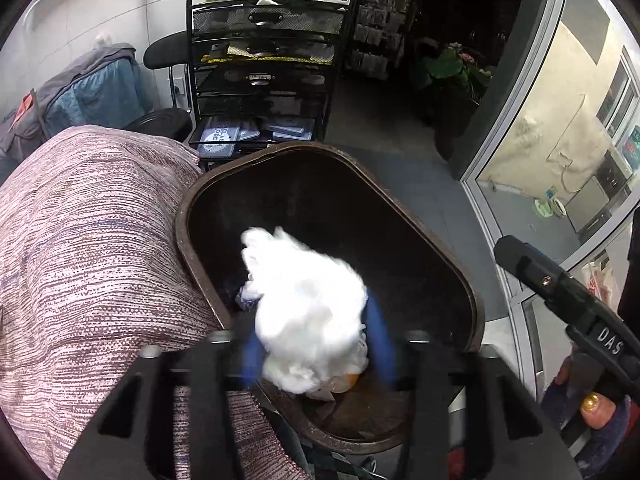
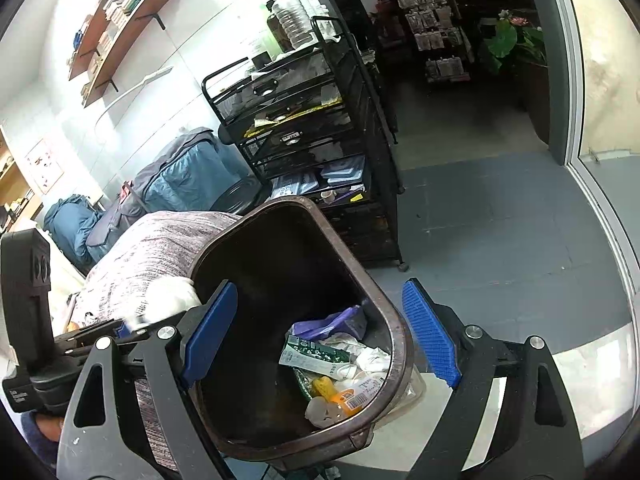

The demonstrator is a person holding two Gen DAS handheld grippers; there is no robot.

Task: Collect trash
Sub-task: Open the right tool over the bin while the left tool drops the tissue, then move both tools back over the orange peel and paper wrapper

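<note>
A dark brown trash bin [image 1: 420, 224] stands on the floor beside a striped cushion. My left gripper [image 1: 316, 344] holds a white fluffy wad [image 1: 308, 308] between its blue pads, right over the bin's mouth. The wad is motion-blurred. In the right wrist view the bin [image 2: 396, 328] holds wrappers, a green carton [image 2: 316, 354] and a purple bag [image 2: 332, 322]. My right gripper [image 2: 320, 340] is open wide, one pad inside the bin's rim and one outside it, empty. The white wad also shows at the left in the right wrist view [image 2: 172, 298].
A pink striped cushion [image 1: 88, 248] lies left of the bin. A black mesh drawer cart [image 1: 264, 68] with bottles on top stands behind it. A glass door [image 1: 560, 152] is at the right. Blue bags [image 2: 188, 172] lean on the wall.
</note>
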